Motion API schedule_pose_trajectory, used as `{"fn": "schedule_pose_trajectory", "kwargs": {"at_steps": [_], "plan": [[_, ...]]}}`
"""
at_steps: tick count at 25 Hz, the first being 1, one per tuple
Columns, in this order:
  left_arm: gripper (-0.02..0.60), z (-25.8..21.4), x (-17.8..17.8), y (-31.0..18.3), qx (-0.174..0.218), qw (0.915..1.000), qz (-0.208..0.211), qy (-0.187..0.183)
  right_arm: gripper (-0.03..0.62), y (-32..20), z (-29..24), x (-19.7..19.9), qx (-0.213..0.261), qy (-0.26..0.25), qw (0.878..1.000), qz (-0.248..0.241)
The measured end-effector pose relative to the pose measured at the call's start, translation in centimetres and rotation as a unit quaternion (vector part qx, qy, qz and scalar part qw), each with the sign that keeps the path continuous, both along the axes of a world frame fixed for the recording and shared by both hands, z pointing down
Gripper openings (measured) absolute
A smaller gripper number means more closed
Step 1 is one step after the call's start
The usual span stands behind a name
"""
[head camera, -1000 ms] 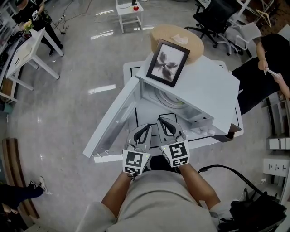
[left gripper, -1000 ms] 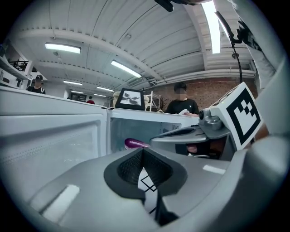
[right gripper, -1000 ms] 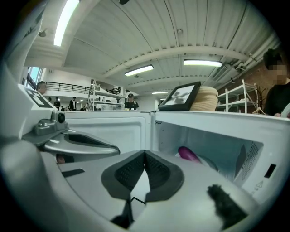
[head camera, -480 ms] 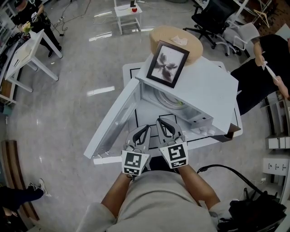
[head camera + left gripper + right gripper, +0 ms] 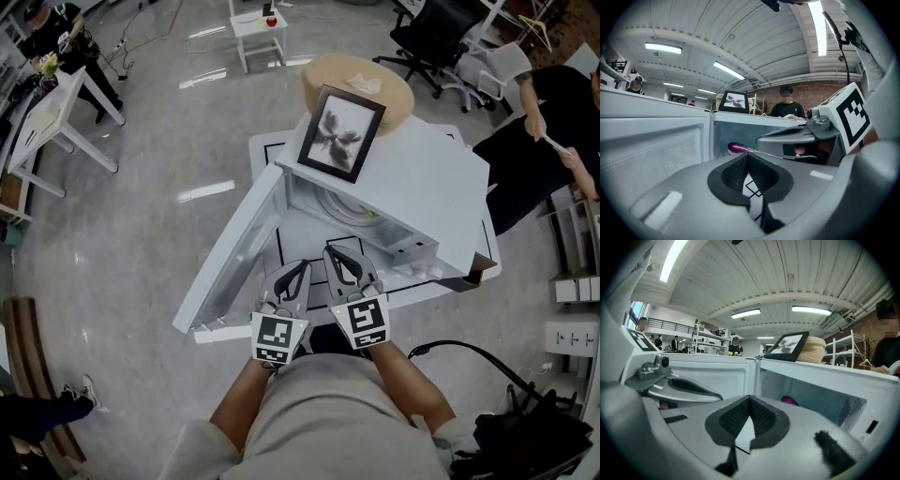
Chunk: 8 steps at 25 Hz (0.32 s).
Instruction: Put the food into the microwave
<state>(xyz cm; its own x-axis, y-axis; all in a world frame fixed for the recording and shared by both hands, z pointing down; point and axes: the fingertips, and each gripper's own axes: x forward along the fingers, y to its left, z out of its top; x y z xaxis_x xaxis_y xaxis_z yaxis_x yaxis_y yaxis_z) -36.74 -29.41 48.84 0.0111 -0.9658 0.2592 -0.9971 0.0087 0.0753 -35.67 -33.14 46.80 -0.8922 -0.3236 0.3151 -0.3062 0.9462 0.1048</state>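
White from top to base, the microwave (image 5: 412, 178) stands on the bench (image 5: 267, 150) with its door (image 5: 234, 253) swung fully out toward 8 o'clock in the head view. A black-framed picture (image 5: 340, 131) leans on the oven's top, and a tan round object (image 5: 375, 80) sits behind it at 12 o'clock. The task's food, a purple eggplant (image 5: 738, 148), already lies inside the cavity, showing just above the jaw tips in both gripper views. The rim of a white plate (image 5: 347, 206) shows in there from the head view; whether the eggplant rests on it cannot be told.

The person holds the left hand-held gripper (image 5: 300, 267) and the right hand-held gripper (image 5: 337, 255) side by side at 6 o'clock of the opening. Both point into the oven, close beside each other but apart from the door. Each pair of jaws is pressed together at the tips with nothing between them.
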Motion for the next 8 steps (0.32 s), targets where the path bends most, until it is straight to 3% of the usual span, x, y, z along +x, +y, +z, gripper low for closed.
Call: {"fn": "schedule_pose_trajectory", "kwargs": {"at_steps": [8], "plan": [[0.008, -0.04, 0.30, -0.60, 0.001, 1.0000, 0.008, -0.001, 0.012, -0.41, -0.06, 0.07, 0.005, 0.001, 1.000, -0.002]]}}
